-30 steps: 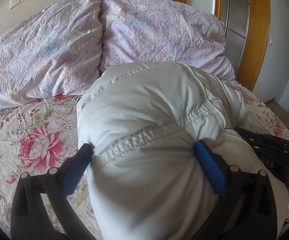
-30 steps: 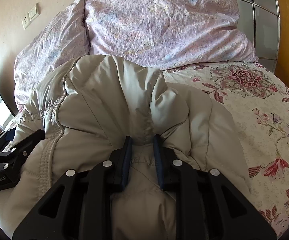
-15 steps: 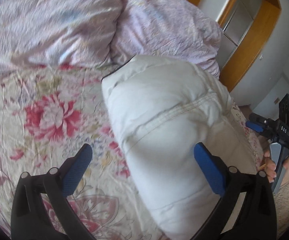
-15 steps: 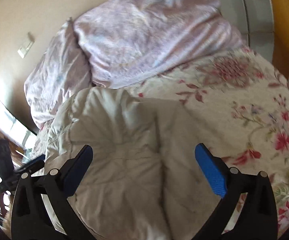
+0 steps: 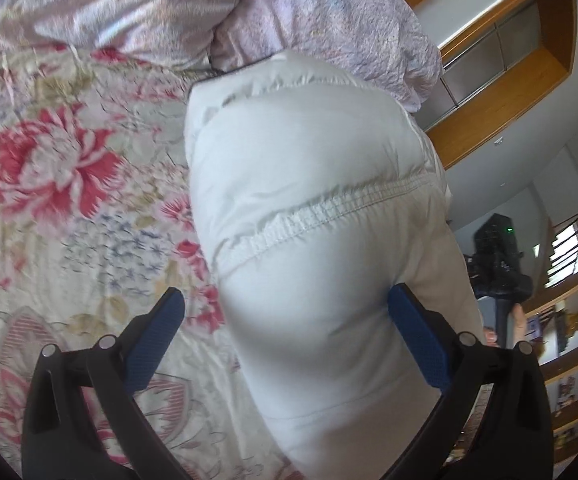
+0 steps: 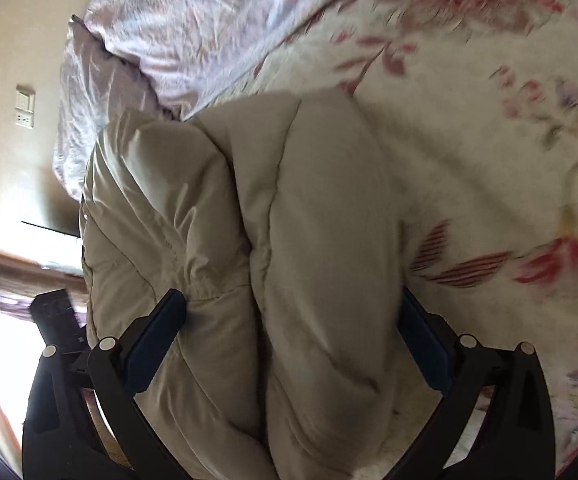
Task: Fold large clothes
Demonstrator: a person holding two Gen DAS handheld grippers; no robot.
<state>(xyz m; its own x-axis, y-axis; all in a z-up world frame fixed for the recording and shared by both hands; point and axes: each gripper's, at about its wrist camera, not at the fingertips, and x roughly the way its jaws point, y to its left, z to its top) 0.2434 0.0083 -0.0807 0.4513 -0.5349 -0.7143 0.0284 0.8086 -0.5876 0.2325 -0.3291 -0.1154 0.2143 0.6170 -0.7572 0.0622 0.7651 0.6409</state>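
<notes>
Lying in a thick folded bundle on the bed, the pale padded jacket (image 5: pixel 313 216) fills the space right in front of both tools. The left gripper (image 5: pixel 285 304) stands with its jaws spread wide and nothing pinched; the right-side blue pad (image 5: pixel 417 344) sits against the jacket's edge, while the left-side pad is over the flowered bedspread (image 5: pixel 69 208), clear of the cloth. A gathered seam (image 5: pixel 329 212) runs across the jacket just ahead of those jaws.

From the other side, the right gripper (image 6: pixel 289 312) is also spread wide, gripping nothing. The jacket (image 6: pixel 289 240) bulges up between its two pads, and both pads look to be touching the puffy sides. A deep crease runs down the bundle's middle, ahead of the jaws.

Past the jacket, beyond the left gripper's tips, two lilac pillows (image 5: pixel 249 12) lie at the head of the bed, the jacket's far end reaching up to them. Off to the right of those jaws is a wooden door frame (image 5: pixel 509 92), and the other handheld tool shows dark beside the jacket's right edge. Beyond the right gripper's left pad, a wall switch plate (image 6: pixel 24 110) hangs on the cream wall.
</notes>
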